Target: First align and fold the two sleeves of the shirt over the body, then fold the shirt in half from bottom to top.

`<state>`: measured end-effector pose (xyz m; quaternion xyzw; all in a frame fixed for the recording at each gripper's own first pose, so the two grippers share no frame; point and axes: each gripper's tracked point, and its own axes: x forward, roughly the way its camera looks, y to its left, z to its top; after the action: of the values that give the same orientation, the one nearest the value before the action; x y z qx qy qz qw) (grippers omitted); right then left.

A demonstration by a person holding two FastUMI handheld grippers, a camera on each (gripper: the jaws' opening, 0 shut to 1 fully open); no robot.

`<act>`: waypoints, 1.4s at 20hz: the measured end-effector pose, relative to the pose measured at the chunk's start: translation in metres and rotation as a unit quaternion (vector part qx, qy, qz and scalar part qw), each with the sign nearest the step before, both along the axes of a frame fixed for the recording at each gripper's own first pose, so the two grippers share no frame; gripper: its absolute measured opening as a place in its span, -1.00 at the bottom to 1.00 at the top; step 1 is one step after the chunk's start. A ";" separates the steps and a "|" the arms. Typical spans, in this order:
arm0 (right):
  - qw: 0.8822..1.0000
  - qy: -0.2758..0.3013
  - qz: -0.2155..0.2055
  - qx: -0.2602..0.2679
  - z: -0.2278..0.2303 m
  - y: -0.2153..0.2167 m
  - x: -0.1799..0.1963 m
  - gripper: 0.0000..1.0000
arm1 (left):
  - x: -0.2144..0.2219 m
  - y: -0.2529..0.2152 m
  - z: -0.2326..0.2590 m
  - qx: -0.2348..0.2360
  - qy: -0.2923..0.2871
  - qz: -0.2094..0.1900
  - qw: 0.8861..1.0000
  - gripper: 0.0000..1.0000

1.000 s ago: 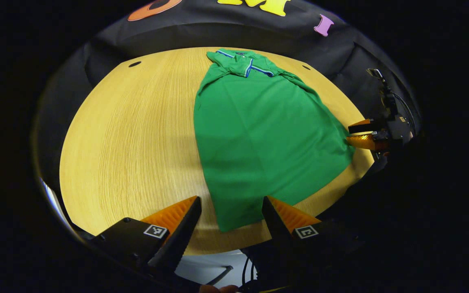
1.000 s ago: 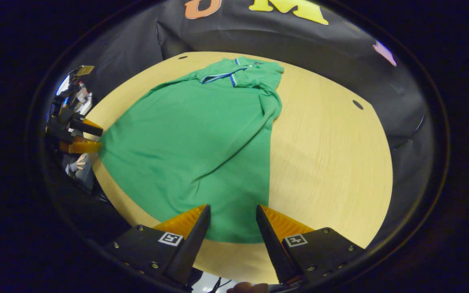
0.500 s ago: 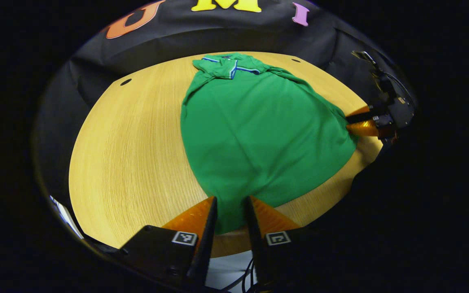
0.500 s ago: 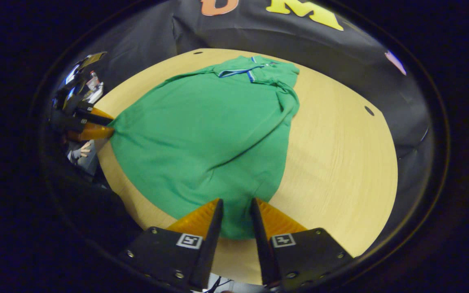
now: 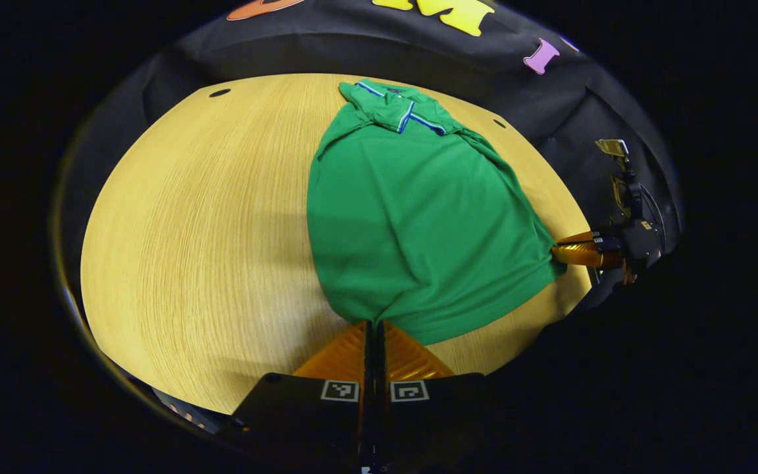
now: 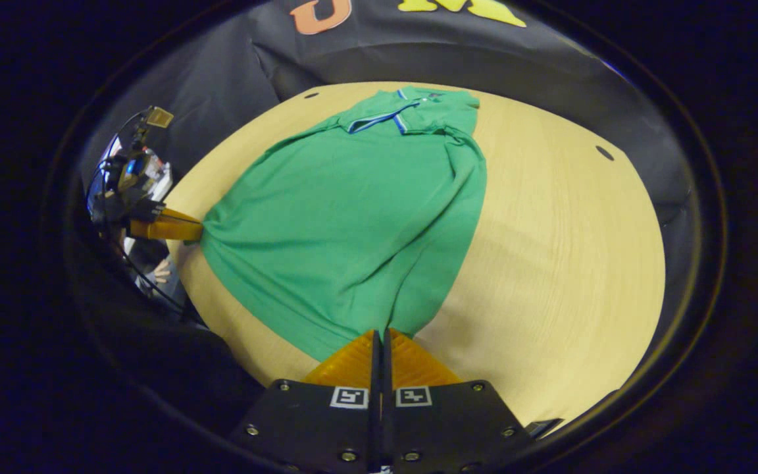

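Both grippers, left (image 5: pixel 374 329) and right (image 6: pixel 380 336), are apparently pinching the green collared shirt's (image 5: pixel 412 217) hem corners; lifting evenly should keep it flat.

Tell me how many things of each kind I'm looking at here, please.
Shirt: 1
Table: 1
Grippers, left gripper and right gripper, each shut on the shirt's bottom hem: 2
Total: 4
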<state>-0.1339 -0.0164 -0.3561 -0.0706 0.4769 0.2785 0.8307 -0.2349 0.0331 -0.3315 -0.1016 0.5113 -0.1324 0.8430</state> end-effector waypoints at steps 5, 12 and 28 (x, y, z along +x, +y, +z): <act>0.999 -0.001 -0.022 0.042 0.026 0.001 0.012 -0.98 | 0.022 -0.002 0.028 -0.004 -0.039 -0.021 0.999 -0.93; 0.994 -0.013 -0.044 0.104 0.073 0.010 0.041 -0.98 | 0.063 -0.002 0.063 -0.004 -0.084 -0.044 0.996 -0.93; 0.970 -0.048 -0.111 0.212 0.168 0.012 0.138 -1.00 | 0.178 0.016 0.141 0.042 -0.185 -0.035 0.981 -0.94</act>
<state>0.0036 -0.0045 -0.1876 0.1472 0.3712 0.2758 0.8743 -0.0570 0.0493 -0.1901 -0.0215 0.3552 -0.1570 0.9213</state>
